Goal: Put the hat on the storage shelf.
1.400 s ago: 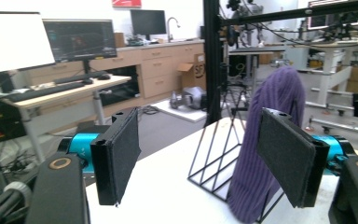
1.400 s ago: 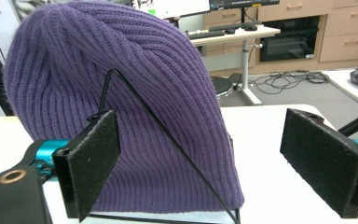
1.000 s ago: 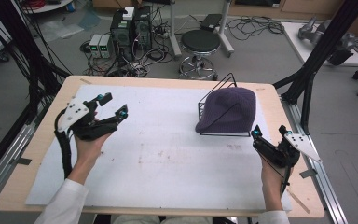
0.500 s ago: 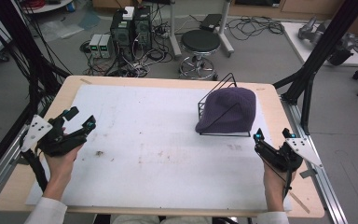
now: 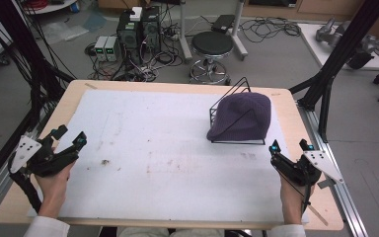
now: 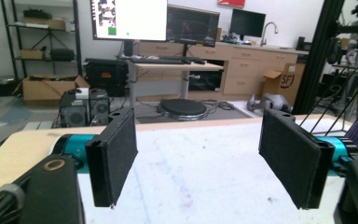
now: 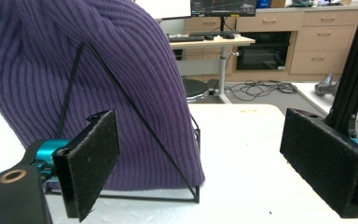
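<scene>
A: From the high view, what sits on the table [image 5: 286,106]?

B: A purple beanie [image 5: 242,117] draped over a black wire rack [image 5: 237,89], near the far right corner. The left gripper [image 5: 69,139] hovers at the left edge, the right gripper [image 5: 290,147] near the right edge, just short of the rack.

A: And the left gripper view?

B: Jaws wide apart, holding nothing; bare white sheet [image 6: 200,172] between them, the rack and beanie at the right border. A round stool [image 6: 182,108] stands beyond the far edge.

A: The right gripper view?

B: Jaws wide, nothing held. The beanie [image 7: 98,79] on its rack [image 7: 135,112] stands close ahead, behind the left jaw
</scene>
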The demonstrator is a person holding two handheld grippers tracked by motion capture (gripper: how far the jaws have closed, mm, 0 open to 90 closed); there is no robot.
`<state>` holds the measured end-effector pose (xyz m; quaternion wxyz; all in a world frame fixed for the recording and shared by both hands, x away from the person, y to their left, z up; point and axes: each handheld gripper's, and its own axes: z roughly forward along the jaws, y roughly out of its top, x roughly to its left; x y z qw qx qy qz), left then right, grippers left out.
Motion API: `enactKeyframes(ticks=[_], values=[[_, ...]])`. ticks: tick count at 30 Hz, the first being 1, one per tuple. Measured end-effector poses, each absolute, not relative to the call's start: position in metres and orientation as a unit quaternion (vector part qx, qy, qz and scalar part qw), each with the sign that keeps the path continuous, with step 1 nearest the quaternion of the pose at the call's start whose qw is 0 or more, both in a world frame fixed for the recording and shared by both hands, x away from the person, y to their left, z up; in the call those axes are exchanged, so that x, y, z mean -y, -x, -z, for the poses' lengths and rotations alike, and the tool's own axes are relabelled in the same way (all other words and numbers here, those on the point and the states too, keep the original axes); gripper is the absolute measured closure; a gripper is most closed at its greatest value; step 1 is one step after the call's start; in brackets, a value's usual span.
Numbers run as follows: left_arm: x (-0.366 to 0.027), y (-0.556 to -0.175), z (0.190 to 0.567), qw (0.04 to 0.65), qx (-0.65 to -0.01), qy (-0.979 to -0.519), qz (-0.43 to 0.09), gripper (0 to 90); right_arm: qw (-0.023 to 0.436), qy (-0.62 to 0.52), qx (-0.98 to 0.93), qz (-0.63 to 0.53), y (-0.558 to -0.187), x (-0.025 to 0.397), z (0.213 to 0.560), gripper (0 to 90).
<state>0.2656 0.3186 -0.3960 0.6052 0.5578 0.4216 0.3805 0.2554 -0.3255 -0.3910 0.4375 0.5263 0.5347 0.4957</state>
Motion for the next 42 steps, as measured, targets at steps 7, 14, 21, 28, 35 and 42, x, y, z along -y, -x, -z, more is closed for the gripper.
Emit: enactKeyframes(ticks=[7, 14, 21, 28, 35, 42], values=[[-0.326, -0.256, 0.409, 0.599, -0.428, -0.551, -0.393, 28.6, 0.429, -0.54, -0.538, -0.485, -0.253, 0.327, 0.406, 11.6], [-0.336, -0.245, 0.414, 0.588, -0.439, -0.54, -0.412, 26.0, 0.419, -0.541, -0.553, -0.476, -0.251, 0.33, 0.42, 11.6], [-0.336, -0.243, 0.423, 0.577, -0.439, -0.548, -0.418, 25.1, 0.416, -0.548, -0.544, -0.48, -0.243, 0.334, 0.428, 11.5], [-0.335, -0.242, 0.427, 0.576, -0.443, -0.55, -0.412, 22.4, 0.422, -0.554, -0.551, -0.46, -0.238, 0.335, 0.438, 11.5], [-0.337, -0.242, 0.43, 0.572, -0.449, -0.55, -0.409, 22.2, 0.425, -0.549, -0.551, -0.463, -0.234, 0.334, 0.438, 11.5], [-0.337, -0.243, 0.432, 0.572, -0.45, -0.554, -0.404, 22.2, 0.425, -0.549, -0.551, -0.464, -0.236, 0.336, 0.439, 11.5]])
